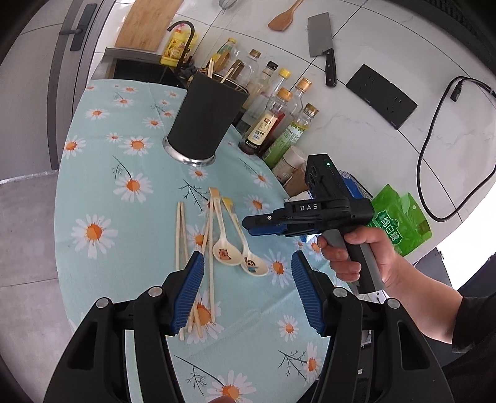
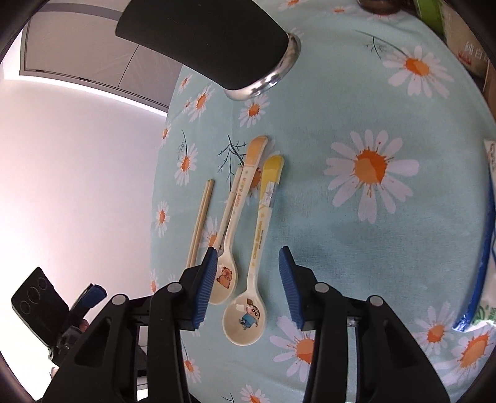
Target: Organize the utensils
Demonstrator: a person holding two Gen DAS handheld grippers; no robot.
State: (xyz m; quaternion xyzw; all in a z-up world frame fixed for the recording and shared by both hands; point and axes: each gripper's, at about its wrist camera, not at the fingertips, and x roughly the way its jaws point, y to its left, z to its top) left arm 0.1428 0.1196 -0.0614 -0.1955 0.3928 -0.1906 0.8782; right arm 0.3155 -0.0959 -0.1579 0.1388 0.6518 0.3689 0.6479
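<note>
counter is draped in a soft pale-blue cloth printed with white-and-orange daisies. on it, two glossy cream spoons, oval bowls toward us: the capybara spoon with an orange handle tip, and the cartoon-boy spoon with a yellow tip, side by side, just apart. thin pale wooden chopsticks lie left of the spoons, some crossed, one running under the capybara spoon's handle. beyond them stands a tapered matte-black holder with a shiny metal base ring, a few chopsticks already inside. left gripper, ribbed blue pads, jaws apart and empty, hangs over the near chopstick ends. right gripper, jaws parted, nothing clamped, sits over the two spoon bowls; whether the pads touch the cloth i can't tell. left view only: the hand on the right gripper's grey grip, glass sauce bottles, steel cleaver, wooden spatula, green sugar bag, black cable. right view only: lettering on the spoon handles, close up.
</note>
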